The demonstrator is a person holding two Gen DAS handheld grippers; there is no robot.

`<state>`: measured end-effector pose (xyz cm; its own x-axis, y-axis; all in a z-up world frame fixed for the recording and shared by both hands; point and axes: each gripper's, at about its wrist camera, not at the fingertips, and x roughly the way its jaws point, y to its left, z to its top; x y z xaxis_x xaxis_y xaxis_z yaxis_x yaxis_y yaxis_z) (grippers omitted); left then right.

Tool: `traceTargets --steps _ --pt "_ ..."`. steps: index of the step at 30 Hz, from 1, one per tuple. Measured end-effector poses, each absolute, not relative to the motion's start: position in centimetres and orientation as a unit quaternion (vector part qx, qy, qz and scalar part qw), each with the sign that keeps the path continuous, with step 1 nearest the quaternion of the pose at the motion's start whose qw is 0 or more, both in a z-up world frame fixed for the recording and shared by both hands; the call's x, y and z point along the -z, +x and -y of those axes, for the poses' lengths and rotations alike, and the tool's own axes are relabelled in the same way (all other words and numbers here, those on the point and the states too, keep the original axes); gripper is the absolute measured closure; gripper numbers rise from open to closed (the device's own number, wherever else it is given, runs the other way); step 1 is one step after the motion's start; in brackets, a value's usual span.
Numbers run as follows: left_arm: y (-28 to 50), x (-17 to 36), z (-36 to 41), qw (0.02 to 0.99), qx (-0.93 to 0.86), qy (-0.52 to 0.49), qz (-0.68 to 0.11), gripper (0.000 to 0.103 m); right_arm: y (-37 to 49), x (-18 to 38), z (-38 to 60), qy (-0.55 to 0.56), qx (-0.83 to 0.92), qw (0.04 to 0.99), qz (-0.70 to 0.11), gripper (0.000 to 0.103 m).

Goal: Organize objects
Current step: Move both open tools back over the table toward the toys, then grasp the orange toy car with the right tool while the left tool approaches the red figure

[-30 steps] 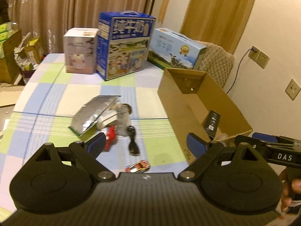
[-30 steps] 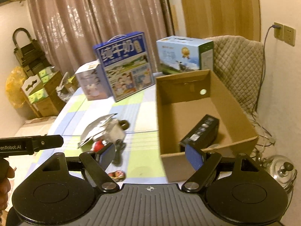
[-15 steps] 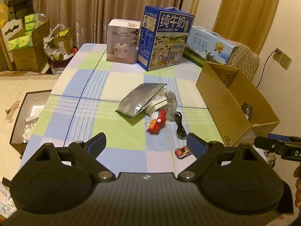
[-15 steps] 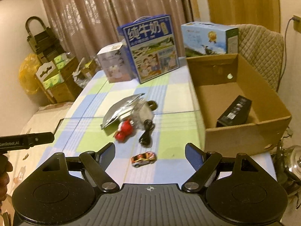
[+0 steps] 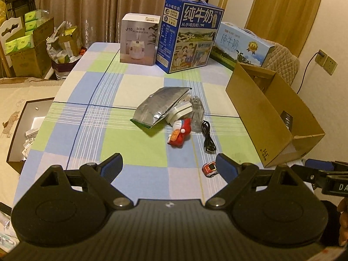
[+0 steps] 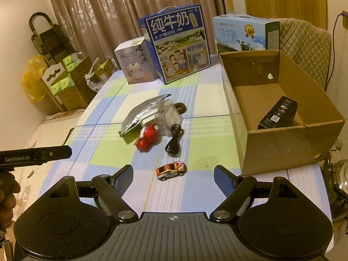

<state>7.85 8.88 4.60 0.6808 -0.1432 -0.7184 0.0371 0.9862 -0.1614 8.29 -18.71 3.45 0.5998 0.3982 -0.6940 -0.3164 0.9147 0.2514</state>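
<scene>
A silver foil pouch [image 5: 161,107] [image 6: 141,114], a clear plastic case [image 5: 196,115] [image 6: 168,117], a red plush toy [image 5: 179,133] [image 6: 146,138], a black cable [image 5: 207,138] [image 6: 174,140] and a small toy car [image 5: 209,169] [image 6: 171,170] lie mid-table. An open cardboard box [image 5: 250,108] [image 6: 282,145] at the right holds a black carton [image 6: 278,113]. My left gripper [image 5: 169,166] is open and empty above the near table edge. My right gripper [image 6: 173,177] is open and empty, the toy car just beyond its fingers.
A white humidifier box [image 5: 139,41], a blue milk carton [image 5: 189,34] and a light blue milk box [image 5: 241,43] stand at the table's far end. A padded chair [image 6: 304,43] is behind the cardboard box. Boxes and bags [image 5: 28,43] crowd the floor at left.
Both grippers have pulled back and up from the table, so the objects and the box look smaller and farther away. Both stay open and empty.
</scene>
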Motion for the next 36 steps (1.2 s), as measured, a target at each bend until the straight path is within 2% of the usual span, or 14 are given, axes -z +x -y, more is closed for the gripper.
traceTargets --steps 16,29,32,36 --pt "8.6 -3.3 -9.5 0.912 0.045 -0.06 -0.403 0.013 8.7 -2.1 17.5 0.072 -0.195 0.89 -0.406 0.024" --pt "12.3 -0.2 -9.9 0.903 0.05 -0.05 -0.424 0.013 10.8 2.1 15.3 0.098 -0.175 0.884 -0.422 0.025" --pt "13.7 1.0 -9.9 0.898 0.053 -0.048 -0.434 0.014 11.6 3.5 14.2 0.104 -0.18 0.879 -0.429 0.037" --pt "15.6 2.6 -10.1 0.894 0.061 -0.047 -0.441 0.014 12.9 5.6 12.9 0.104 -0.174 0.871 -0.447 0.041"
